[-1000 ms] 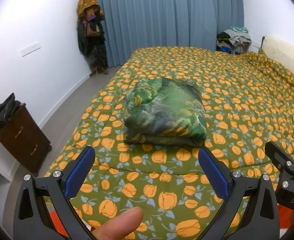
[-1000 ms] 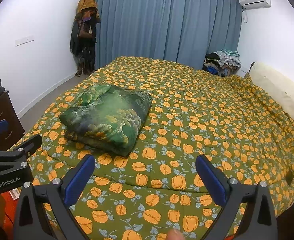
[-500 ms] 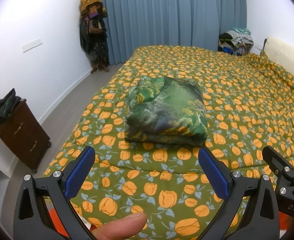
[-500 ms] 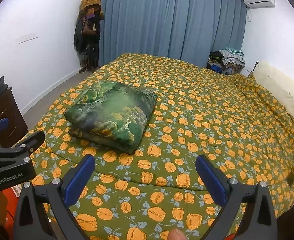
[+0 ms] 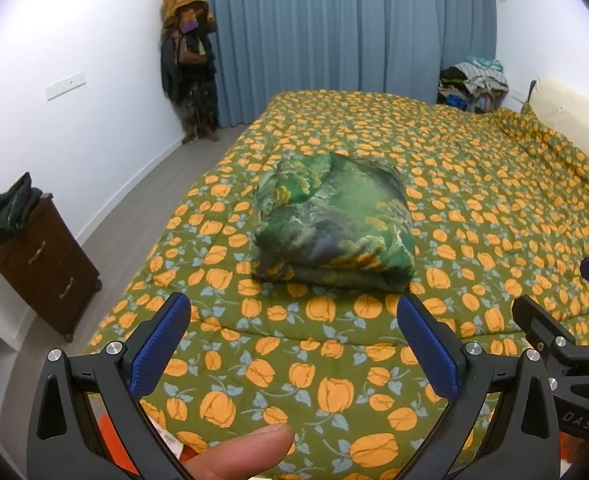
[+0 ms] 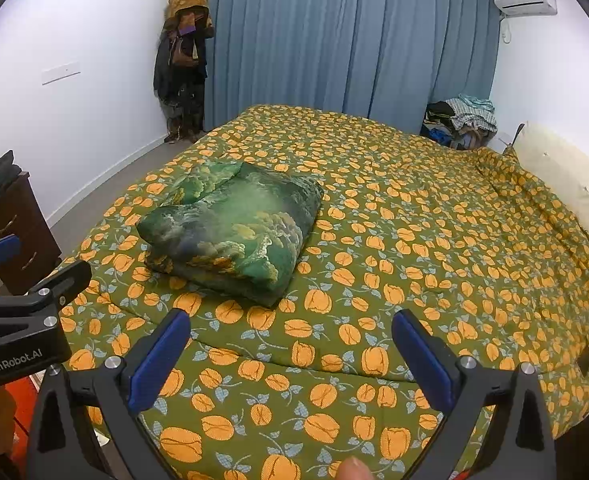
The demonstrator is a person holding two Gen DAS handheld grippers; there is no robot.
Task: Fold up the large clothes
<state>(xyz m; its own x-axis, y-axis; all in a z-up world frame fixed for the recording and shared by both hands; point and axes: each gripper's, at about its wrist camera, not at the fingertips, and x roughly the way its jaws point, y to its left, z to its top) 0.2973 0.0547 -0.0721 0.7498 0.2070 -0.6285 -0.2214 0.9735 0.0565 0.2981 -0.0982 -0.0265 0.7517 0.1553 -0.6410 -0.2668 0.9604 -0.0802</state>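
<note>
Lying folded into a thick rectangular bundle, the green landscape-print garment (image 5: 334,224) rests on the olive bedspread patterned with orange flowers (image 5: 474,208), near its foot edge and toward the side facing the dark brown wooden cabinet (image 5: 42,264). The left gripper (image 5: 292,344) and right gripper (image 6: 290,354) hover apart from the bundle, above the bed's near edge, each with blue-padded fingers (image 6: 162,356) spread wide and holding nothing. A thumb tip (image 5: 246,454) shows beneath the left gripper
</note>
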